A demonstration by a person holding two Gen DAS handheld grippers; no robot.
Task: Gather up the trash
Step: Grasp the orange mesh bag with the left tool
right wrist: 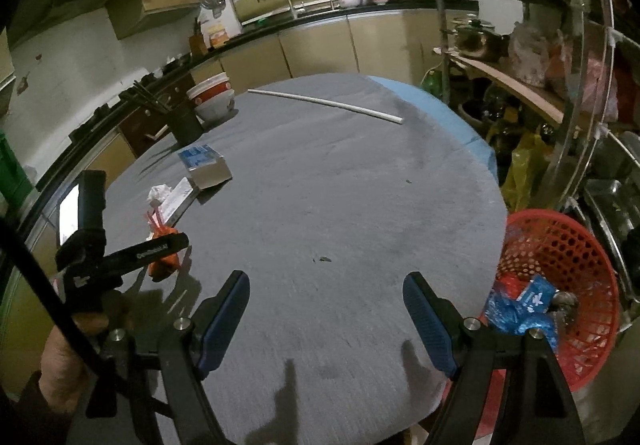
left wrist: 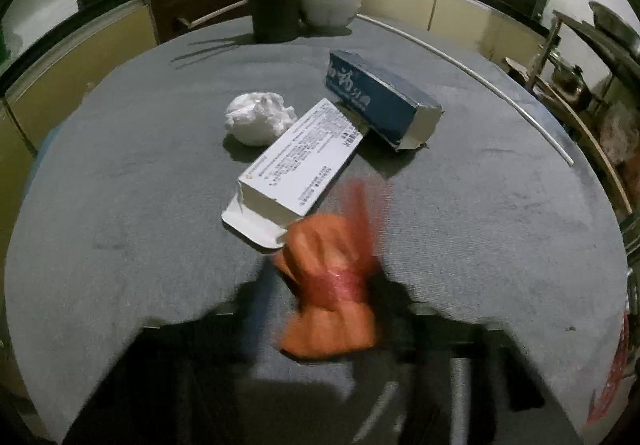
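Orange wrapper (left wrist: 330,285) pinched in closed left gripper (right wrist: 168,245), beside white box (left wrist: 298,161); right gripper (right wrist: 326,319) spread wide, empty, over grey table (right wrist: 320,185) near red basket (right wrist: 592,245).

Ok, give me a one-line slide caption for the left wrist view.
Left gripper shut on an orange wrapper, with a white box, blue box and crumpled tissue waiting on the grey table.

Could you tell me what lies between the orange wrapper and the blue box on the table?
The white box lies between the orange wrapper and the blue box, clearest in the left wrist view.
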